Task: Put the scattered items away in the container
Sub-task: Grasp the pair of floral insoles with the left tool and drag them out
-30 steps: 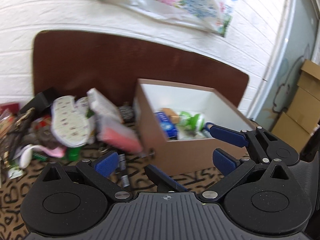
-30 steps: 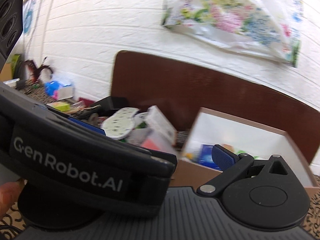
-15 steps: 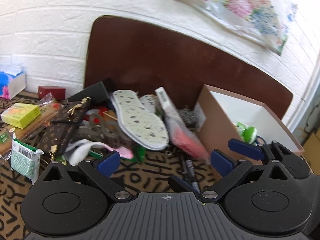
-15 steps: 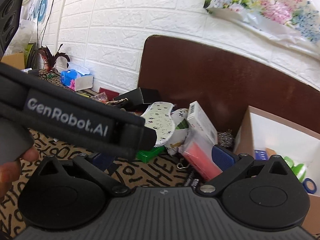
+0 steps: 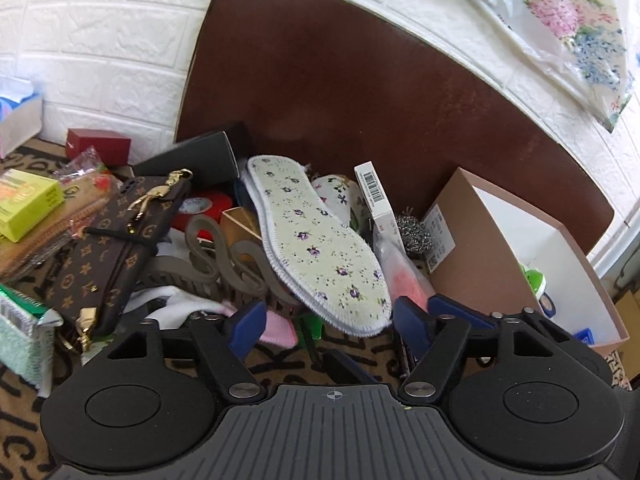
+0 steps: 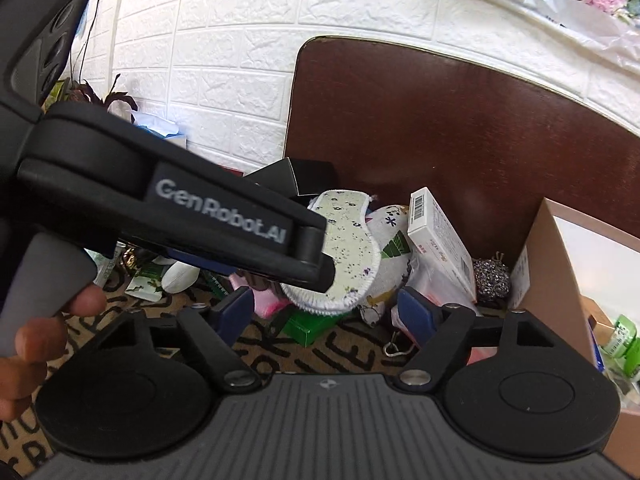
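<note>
A floral shoe insole (image 5: 316, 244) lies on top of a pile of scattered items left of the cardboard box (image 5: 480, 264). My left gripper (image 5: 329, 330) is just short of the insole's near end; its jaws are closing, the pads do not touch anything. My right gripper (image 6: 326, 314) faces the same insole (image 6: 352, 248) from the right with its jaws closing on empty air. The left gripper's body (image 6: 180, 208) crosses in front of it, held by a hand (image 6: 40, 340). The box (image 6: 548, 280) holds several small things.
In the pile are a brown monogram pouch (image 5: 112, 256), a taupe hair claw (image 5: 224, 256), a white barcode box (image 5: 374, 196), a steel scourer (image 5: 414, 234), a red tape roll (image 5: 204, 208) and a black box (image 5: 192, 156). A brown board (image 5: 360, 100) leans on the white brick wall.
Both views have swung left from the cardboard box to the pile and come closer and lower. The blue fingers of both grippers stand a little narrower than before.
</note>
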Available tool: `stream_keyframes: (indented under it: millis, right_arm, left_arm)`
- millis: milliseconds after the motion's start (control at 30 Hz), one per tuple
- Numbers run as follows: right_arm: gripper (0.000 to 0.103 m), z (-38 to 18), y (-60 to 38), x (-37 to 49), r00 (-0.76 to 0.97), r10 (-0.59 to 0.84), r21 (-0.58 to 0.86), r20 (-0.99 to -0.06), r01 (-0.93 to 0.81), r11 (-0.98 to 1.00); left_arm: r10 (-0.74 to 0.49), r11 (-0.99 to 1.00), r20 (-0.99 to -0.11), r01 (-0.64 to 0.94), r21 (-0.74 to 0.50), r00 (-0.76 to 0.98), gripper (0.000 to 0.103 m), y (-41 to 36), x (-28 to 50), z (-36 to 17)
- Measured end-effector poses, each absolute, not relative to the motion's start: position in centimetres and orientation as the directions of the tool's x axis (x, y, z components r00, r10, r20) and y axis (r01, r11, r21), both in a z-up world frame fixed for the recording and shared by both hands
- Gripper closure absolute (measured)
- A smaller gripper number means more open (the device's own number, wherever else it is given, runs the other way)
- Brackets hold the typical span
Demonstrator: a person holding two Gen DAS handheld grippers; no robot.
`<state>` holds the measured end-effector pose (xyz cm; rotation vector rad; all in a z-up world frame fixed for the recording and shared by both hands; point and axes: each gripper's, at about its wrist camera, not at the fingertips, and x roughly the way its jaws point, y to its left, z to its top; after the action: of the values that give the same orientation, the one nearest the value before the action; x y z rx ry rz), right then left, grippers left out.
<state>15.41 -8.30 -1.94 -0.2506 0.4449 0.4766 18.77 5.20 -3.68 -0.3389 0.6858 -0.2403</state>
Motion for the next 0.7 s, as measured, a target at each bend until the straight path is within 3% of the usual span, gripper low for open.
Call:
stream_keyframes:
  millis: [267,333,500,700]
  right_arm:
    - [0.022,-2.5,-7.7,17.7,0.787,0.384,-0.119,-0.483,-0.494,0.861]
    - [0.029,-2.7,-7.6,18.2,0.777,0.395,-0.107,-0.490,-0.503,0.858]
    - [0.038,-3.1,-7.5,18.8,0.774,0.385,-0.098,-0.503,-0.493,0.864]
    - [0.038,-3.3,-7.7,17.9,0.778,0.379,-0.120,-0.501,-0.496,0.860]
  left_arm:
    - [-0.346,0.913,-0.592,0.115,-0.392,0.728,0.029,5.1,21.3,-4.2]
    - [-0.354,0.909,-0.595,0.116,-0.400,0.722,0.032,5.2,21.7,-4.4]
    - [-0.338,0.919,-0.607,0.113,-0.378,0.719,0.046,5.3,21.9,-4.8]
    - [-0.334,0.920,-0.608,0.109,-0.377,0.720,0.056,5.5,21.1,-5.1]
